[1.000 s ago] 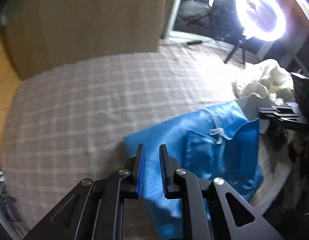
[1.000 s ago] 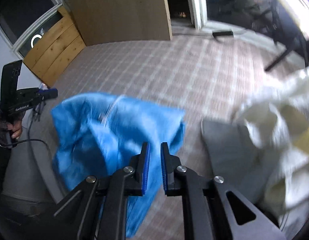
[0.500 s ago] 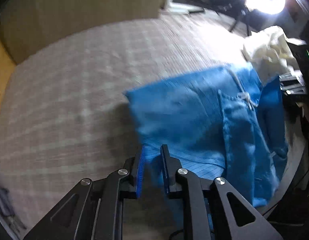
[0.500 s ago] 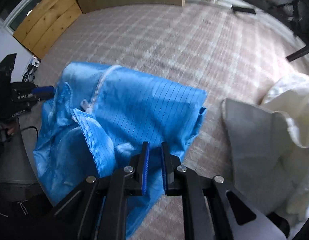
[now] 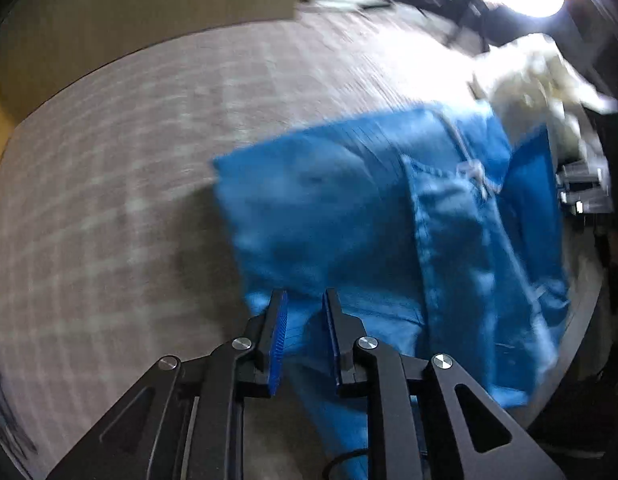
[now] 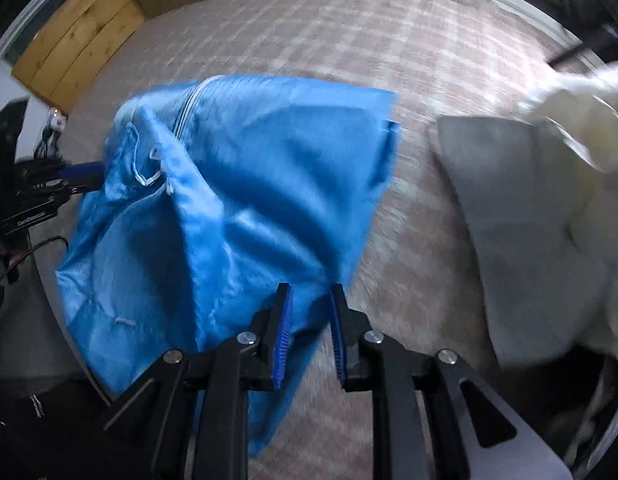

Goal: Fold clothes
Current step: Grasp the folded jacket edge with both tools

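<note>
As my left gripper (image 5: 305,312) and right gripper (image 6: 311,308) spread, releasing the half-folded blue garment (image 6: 245,184), the white pile (image 6: 581,120) at two o'clock waits.

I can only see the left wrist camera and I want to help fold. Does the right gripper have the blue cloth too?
Observer: Yes. The blue garment hangs between the fingers of the right gripper. Its jaws are opening and the pads are not pinching the cloth.
Operator: Is there anything beside it that I can't see?
Observer: A flat grey cloth lies on the checked cover, apart from the blue garment, on the side where the white pile is.
</note>
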`<action>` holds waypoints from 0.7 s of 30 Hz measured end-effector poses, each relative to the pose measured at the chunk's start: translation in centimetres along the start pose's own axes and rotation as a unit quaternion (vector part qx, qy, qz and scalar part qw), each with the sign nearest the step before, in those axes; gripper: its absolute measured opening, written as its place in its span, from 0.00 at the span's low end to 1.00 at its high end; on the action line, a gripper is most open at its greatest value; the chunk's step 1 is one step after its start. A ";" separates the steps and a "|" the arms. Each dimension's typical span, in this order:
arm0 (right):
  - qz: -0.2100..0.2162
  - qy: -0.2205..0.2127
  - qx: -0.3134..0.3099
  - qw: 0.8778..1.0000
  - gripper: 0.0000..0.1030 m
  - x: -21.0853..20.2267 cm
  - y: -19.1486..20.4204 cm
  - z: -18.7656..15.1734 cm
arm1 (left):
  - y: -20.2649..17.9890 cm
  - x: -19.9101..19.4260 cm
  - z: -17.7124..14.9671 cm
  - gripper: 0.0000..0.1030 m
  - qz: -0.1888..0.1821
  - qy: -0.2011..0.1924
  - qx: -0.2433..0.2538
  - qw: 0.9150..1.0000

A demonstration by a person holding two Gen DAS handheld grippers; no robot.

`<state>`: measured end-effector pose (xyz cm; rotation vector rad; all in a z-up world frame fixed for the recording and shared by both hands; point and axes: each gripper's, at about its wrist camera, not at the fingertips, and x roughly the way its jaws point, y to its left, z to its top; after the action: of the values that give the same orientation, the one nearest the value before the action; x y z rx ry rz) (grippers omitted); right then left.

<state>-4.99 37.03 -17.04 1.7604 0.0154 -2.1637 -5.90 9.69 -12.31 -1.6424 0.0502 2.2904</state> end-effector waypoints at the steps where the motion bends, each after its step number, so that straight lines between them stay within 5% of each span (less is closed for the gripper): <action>1: 0.006 -0.011 0.024 1.000 0.34 -0.7 -0.5 -0.1 | 0.5 -1.2 0.1 0.26 -0.002 -0.008 -0.022 1.000; 4: 0.026 -0.048 0.091 0.994 0.50 -2.2 -2.0 0.1 | 2.7 -4.3 -0.1 0.49 -0.016 -0.029 -0.082 0.996; 6: 0.028 -0.060 0.116 0.991 0.58 -2.3 -2.6 0.5 | 3.4 -4.7 -0.4 0.50 -0.028 -0.026 -0.109 0.993; 12: 0.005 -0.037 0.105 0.994 0.58 0.4 -2.6 2.1 | 3.4 -1.7 -0.8 0.51 -0.019 0.030 -0.142 0.989; 21: 0.029 -0.018 0.092 0.995 0.63 2.1 -4.3 -1.1 | 0.4 1.0 -2.1 0.52 -0.020 0.076 -0.129 0.989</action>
<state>-5.51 40.73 -20.22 1.7948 -0.2491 -2.2149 -4.36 9.05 -13.98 -1.9248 -0.2516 2.2121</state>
